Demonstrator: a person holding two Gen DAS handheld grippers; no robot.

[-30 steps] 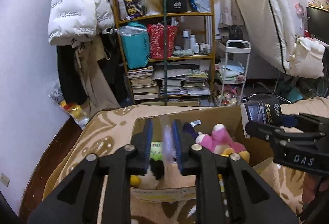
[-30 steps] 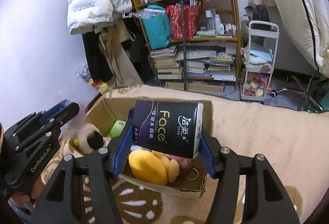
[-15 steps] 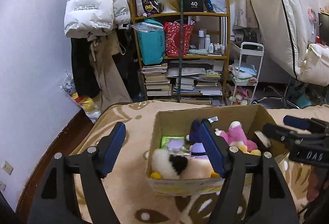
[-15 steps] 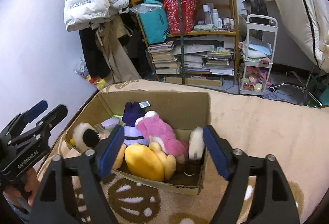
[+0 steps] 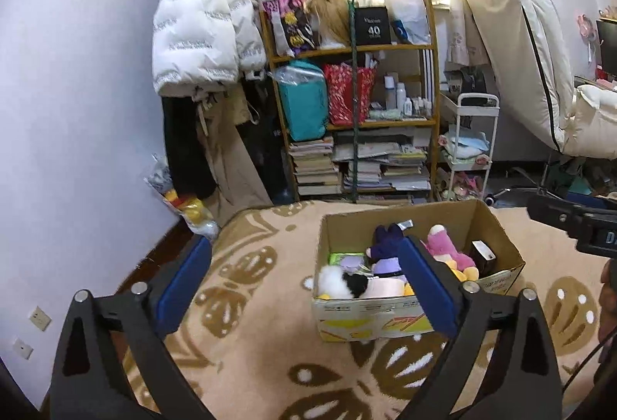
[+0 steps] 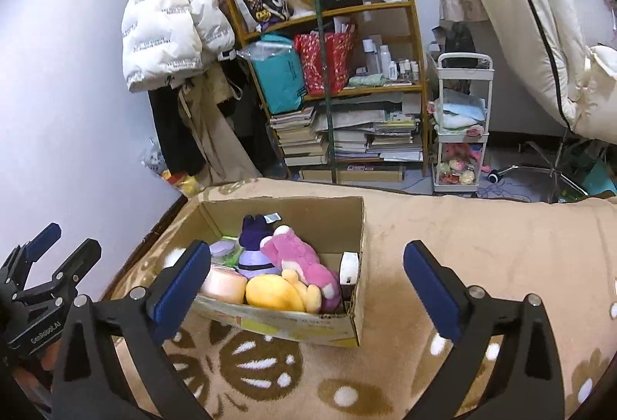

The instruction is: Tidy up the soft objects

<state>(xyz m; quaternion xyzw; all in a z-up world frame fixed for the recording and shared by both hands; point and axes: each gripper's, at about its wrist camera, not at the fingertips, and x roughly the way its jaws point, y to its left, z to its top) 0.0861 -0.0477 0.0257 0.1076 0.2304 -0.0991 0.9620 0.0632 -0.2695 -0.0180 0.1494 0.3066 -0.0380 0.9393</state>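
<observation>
The left tool [image 5: 304, 281] is spread wide and holds nothing; the right tool [image 6: 306, 283] is likewise spread wide and empty. Both hover above the patterned blanket [image 6: 482, 235]. The cardboard box [image 6: 308, 327] sits on the blanket and contains the soft objects: pink plush [image 6: 297, 258], yellow plush [image 6: 275, 293], purple plush [image 6: 252, 254] and a black-and-white plush [image 5: 343, 283]. A dark tissue pack [image 5: 482, 258] stands against the box's right wall, mostly hidden in the right view. The left tool's right finger [image 5: 428, 289] covers part of the box contents.
</observation>
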